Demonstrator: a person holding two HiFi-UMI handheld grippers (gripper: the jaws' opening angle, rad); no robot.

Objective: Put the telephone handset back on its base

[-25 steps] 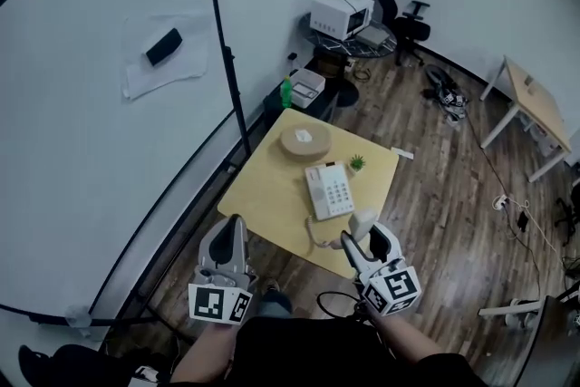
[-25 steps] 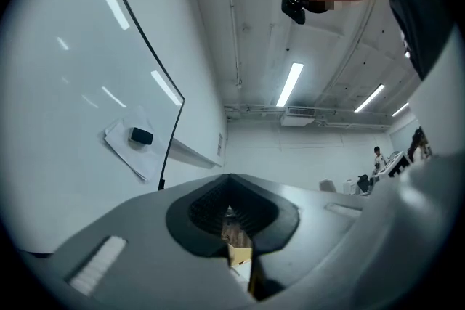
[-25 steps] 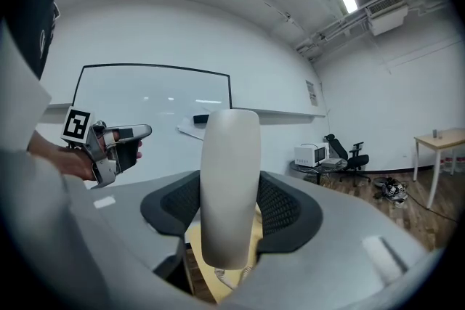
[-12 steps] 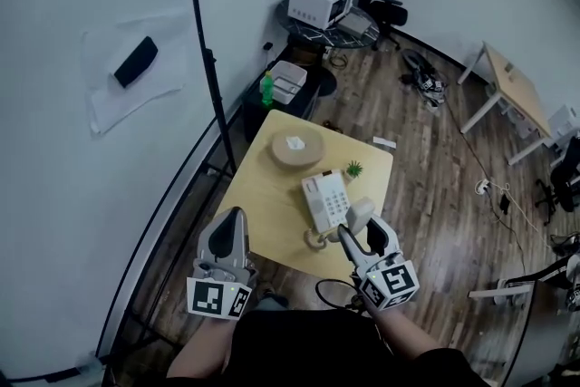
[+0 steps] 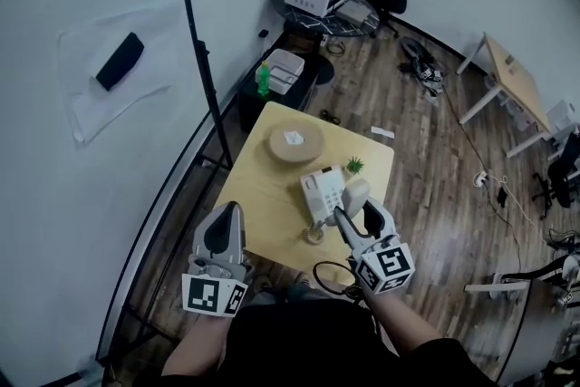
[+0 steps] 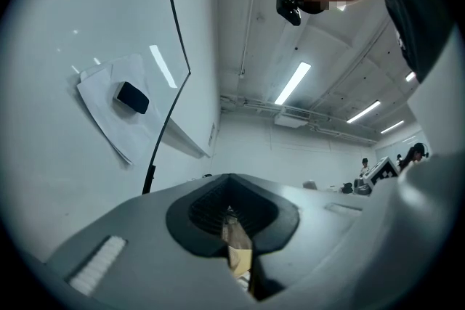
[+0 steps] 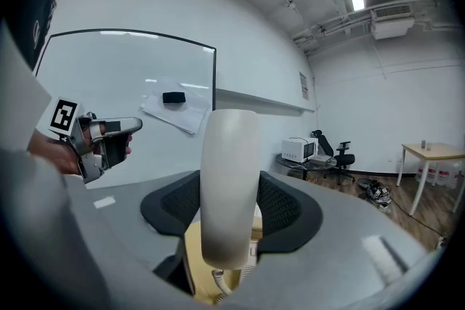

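Observation:
A cream telephone base with a keypad lies on the small yellow table. My right gripper is shut on the cream handset, which stands upright just to the right of the base. In the right gripper view the handset fills the gap between the black pads, and its coiled cord hangs below. The cord ends in a loop at the table's near edge. My left gripper hovers at the table's near left corner, jaws together, holding nothing. The left gripper view shows only a thin slit between the pads.
A round wooden disc and a tiny green plant sit on the far half of the table. A black stand pole rises at the left. A black cable lies on the wood floor near my feet. A side table stands at the right.
Both grippers have moved forward towards the table. The handset, earlier off the table's near edge, is now over the table beside the base's right side. The left gripper has reached the table's near corner.

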